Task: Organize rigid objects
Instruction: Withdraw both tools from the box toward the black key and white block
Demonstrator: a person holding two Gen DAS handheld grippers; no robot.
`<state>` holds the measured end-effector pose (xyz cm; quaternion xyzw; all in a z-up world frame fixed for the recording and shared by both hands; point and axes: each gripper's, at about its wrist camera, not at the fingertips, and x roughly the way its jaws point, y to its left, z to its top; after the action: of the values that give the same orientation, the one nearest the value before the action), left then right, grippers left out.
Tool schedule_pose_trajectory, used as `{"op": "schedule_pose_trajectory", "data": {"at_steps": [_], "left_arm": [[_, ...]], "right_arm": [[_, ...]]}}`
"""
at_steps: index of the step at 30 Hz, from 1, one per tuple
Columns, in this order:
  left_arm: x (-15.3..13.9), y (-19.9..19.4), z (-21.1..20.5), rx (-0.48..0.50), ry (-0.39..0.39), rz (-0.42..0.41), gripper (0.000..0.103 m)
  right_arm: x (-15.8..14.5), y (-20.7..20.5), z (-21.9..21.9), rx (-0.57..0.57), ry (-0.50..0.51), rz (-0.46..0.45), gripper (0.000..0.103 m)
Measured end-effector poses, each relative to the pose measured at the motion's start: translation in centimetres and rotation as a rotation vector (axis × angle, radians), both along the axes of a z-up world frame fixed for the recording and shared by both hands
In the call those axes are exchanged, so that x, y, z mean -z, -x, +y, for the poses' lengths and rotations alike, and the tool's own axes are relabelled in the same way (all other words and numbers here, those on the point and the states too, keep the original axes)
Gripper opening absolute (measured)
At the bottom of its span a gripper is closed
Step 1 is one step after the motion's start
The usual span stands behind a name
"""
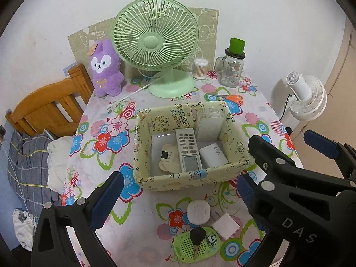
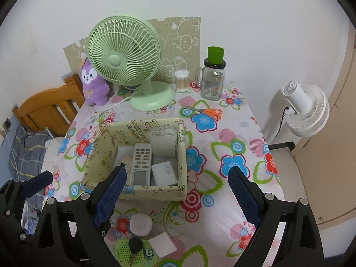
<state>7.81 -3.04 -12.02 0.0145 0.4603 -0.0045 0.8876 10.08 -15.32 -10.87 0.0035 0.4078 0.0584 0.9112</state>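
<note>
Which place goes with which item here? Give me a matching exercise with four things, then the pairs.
Things:
1. remote control
2. orange scissors
3. black key
4. green cup

Places:
A. on the glass jar
B. on the green panda case
C. inside the box
D. on the tablecloth behind the box

Pairs: 1-C, 2-D, 3-B, 4-A

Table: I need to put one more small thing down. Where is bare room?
Free: cloth between box and scissors, and right of the box. Crowded: near edge, by white puck, key, white block.
</note>
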Motion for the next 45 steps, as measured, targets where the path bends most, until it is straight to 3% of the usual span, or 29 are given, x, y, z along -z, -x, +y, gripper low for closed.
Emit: {"op": "schedule_pose_trajectory", "data": {"at_steps": [22,38,45], "left_arm": [[-1.3,4.4,-0.1,0.039,0.037,-0.058,0.103],[1.6,6.9,-0.7,0.087,0.028,-0.025,0.103],[3.6,7.0,-0.2,0.08,0.058,0.001,0.103]], "right_arm": [[-1.5,4.9,-1.5,0.011,0.001,-0.064,0.094],[1.4,7.8,-1.4,-0.022,0.032,-0.071,0.094],[3.1,8.3,-1.3,-0.023,0.03,-0.057,0.094]]}}
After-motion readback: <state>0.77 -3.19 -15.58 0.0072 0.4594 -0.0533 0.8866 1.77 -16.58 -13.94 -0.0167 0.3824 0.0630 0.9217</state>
